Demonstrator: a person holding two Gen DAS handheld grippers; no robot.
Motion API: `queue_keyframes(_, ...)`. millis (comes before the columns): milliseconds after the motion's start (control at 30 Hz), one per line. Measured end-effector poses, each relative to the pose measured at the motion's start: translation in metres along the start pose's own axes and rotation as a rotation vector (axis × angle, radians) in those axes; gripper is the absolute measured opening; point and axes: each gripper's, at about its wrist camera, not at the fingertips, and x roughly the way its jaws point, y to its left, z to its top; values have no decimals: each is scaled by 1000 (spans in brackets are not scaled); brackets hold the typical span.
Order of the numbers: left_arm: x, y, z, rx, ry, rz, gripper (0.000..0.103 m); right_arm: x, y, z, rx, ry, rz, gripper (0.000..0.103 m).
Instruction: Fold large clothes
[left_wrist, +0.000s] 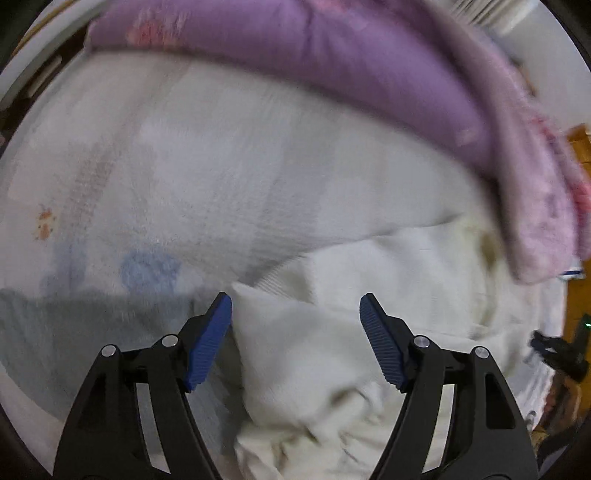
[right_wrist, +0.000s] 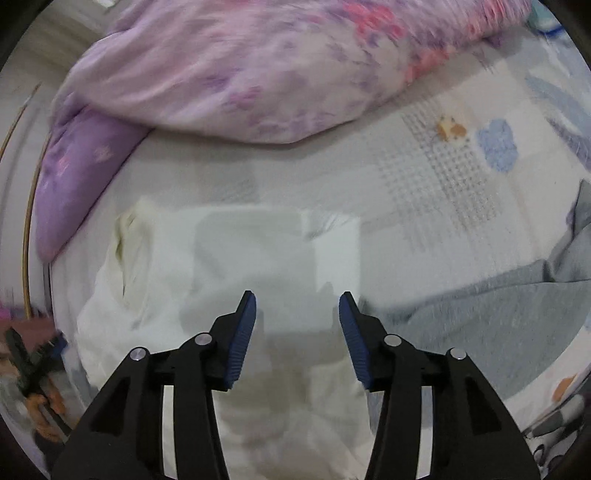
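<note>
A: Left wrist view is showing the white garment (left_wrist: 314, 354) lying rumpled on the bed (left_wrist: 207, 177), at 12 o'clock from my left tool (left_wrist: 295, 306). I'm holding that tool spread, pinching nothing.

B: And the right tool (right_wrist: 297, 304)?

A: Also spread, empty, pointing steeply down over the cloth. It's looking soft, light and floppy; I'm judging the folded corner at 11 o'clock the best hold.

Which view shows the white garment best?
The right wrist view: the white garment lies spread below the open right gripper, its folded edges visible. The left wrist view shows only a bunched part between the open left gripper's fingers, blurred.
</note>
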Motion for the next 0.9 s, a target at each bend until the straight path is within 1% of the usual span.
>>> queue_keyframes(67, 20, 0, 8, 0, 62, 7, 73, 12, -4, 12, 19, 24, -35, 45)
queue_keyframes(100, 29, 3, 12, -6, 85, 35, 73, 16, -5, 16, 22, 23, -57, 45)
queue_keyframes(133, 34, 4, 14, -7, 101, 42, 73, 23, -6, 21, 19, 45, -60, 46)
queue_keyframes(233, 48, 8, 21, -5, 155, 26, 72, 40, -11, 27, 24, 117, -74, 49)
queue_keyframes(300, 51, 7, 24, 22, 164, 25, 71, 50, -14, 31, 36, 149, -70, 49)
queue_keyframes(333, 53, 5, 26, 39, 176, 22, 68, 55, -15, 33, 38, 172, -66, 50)
queue_keyframes(433, 58, 2, 30, 48, 195, 6, 64, 57, -17, 34, 29, 191, -73, 50)
queue_keyframes(467, 59, 1, 31, 43, 198, 2, 64, 58, -19, 37, 29, 191, -76, 50)
queue_keyframes(533, 64, 3, 33, 30, 207, -8, 63, 55, -19, 47, 53, 119, -108, 50)
queue_keyframes(567, 65, 4, 34, 24, 206, -12, 63, 58, -20, 51, 72, 118, -99, 50)
queue_keyframes(600, 67, 6, 31, 23, 205, -13, 63, 62, -22, 51, 88, 139, -90, 50)
queue_keyframes(633, 69, 6, 31, 24, 201, -10, 62, 72, -24, 51, 101, 182, -79, 50)
queue_keyframes(667, 69, 4, 31, 33, 198, -4, 61, 75, -22, 51, 92, 183, -84, 51)
queue_keyframes(700, 70, 1, 31, 55, 186, 7, 58, 76, -21, 52, 78, 183, -93, 50)
queue_keyframes(733, 69, -3, 29, 71, 176, 1, 46, 78, -17, 51, 58, 184, -106, 49)
queue_keyframes(767, 69, -9, 26, 84, 172, -16, 38, 78, -12, 51, 20, 181, -109, 38)
queue_keyframes(800, 67, -15, 25, 100, 159, -22, 27, 78, -6, 48, 7, 183, -67, 15)
queue_keyframes(833, 65, -19, 24, 117, 149, -21, 18, 76, 1, 45, -18, 175, -76, 14)
queue_keyframes(867, 61, -26, 21, 152, 127, -6, 15, 74, 8, 42, -55, 164, -85, 11)
queue_keyframes(900, 57, -31, 17, 179, 101, 9, 12, 70, 14, 39, -90, 143, -99, 10)
